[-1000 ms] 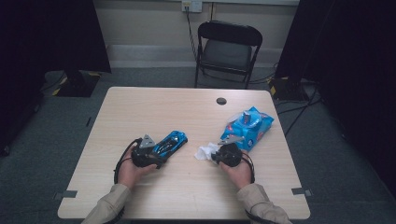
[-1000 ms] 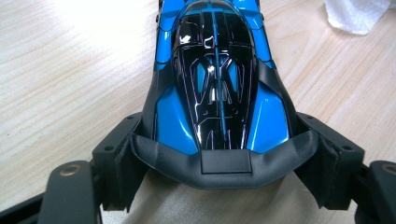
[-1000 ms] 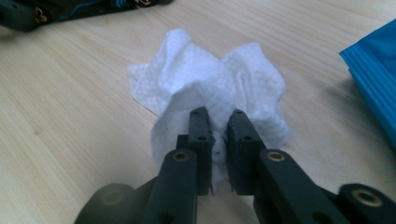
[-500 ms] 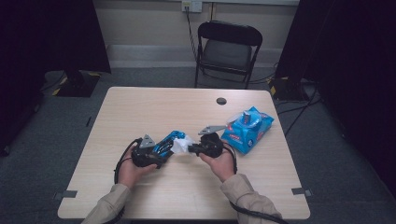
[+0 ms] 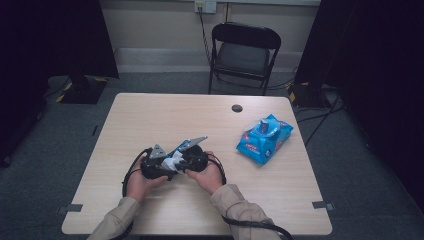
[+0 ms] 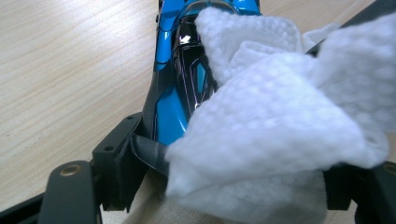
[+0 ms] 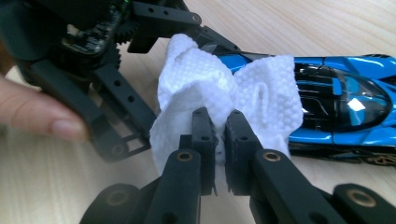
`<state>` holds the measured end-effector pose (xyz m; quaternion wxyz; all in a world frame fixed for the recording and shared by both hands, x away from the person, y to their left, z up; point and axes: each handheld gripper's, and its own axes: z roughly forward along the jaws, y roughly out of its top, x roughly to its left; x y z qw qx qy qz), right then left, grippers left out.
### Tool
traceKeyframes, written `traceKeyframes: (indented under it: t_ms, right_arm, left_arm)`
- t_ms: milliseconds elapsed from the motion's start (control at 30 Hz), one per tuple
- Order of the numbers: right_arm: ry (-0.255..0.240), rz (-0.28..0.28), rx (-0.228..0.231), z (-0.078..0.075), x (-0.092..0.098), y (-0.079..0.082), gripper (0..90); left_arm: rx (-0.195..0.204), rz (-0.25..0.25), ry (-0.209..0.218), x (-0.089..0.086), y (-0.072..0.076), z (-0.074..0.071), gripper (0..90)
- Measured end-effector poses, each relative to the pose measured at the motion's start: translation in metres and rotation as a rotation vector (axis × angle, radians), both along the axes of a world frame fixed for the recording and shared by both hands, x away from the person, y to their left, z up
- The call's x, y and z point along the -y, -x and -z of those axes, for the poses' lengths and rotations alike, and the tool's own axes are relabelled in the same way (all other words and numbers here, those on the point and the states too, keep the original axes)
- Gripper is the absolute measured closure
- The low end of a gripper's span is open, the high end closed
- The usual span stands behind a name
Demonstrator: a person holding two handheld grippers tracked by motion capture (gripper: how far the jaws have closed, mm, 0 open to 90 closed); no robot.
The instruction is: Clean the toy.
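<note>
The left gripper [image 5: 167,167] holds the back end of the blue toy car [image 7: 345,107], near the table's [image 5: 150,120] front middle. The right gripper [image 7: 219,135] pinches a white wipe [image 7: 210,88] that lies on the car. The blue wipe pack [image 5: 264,139] sits far right.

— What is the toy car [image 7: 345,100] like?
— Glossy blue with a dark canopy, flat on its wheels on the surface, its rear end gripped.
— And the wipe [image 7: 219,93]?
— White, dimpled, crumpled, pinched at one fold and draped over the car's roof.
</note>
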<state>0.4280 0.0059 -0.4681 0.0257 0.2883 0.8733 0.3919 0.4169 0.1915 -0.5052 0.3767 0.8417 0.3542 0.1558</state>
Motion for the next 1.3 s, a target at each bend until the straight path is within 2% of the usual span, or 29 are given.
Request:
traceKeyframes:
  t_ms: [100,167,367,767,933,1300]
  right_arm:
    - [0.012,0.000,0.003,0.001,0.001,-0.003,84.4]
    - [-0.002,0.015,-0.018,0.003,0.003,-0.006,84.5]
    - [-0.021,0.064,-0.030,0.006,0.014,-0.015,84.5]
    - [-0.016,0.141,-0.028,0.006,0.032,-0.038,84.9]
    - [-0.011,0.172,-0.028,0.003,0.041,-0.052,85.0]
    - [-0.019,0.234,-0.035,0.003,0.044,-0.068,85.1]
  left_arm:
    - [-0.004,0.002,0.001,0.000,0.000,0.000,24.1]
    - [-0.007,0.001,0.004,0.000,0.000,0.000,24.0]
    - [-0.011,-0.002,0.010,0.001,0.001,0.000,24.1]
    - [-0.011,-0.002,0.010,0.001,0.001,0.000,24.1]
    - [-0.011,-0.003,0.010,0.001,0.001,0.000,24.1]
    - [-0.009,-0.002,0.013,0.001,0.000,0.001,24.1]
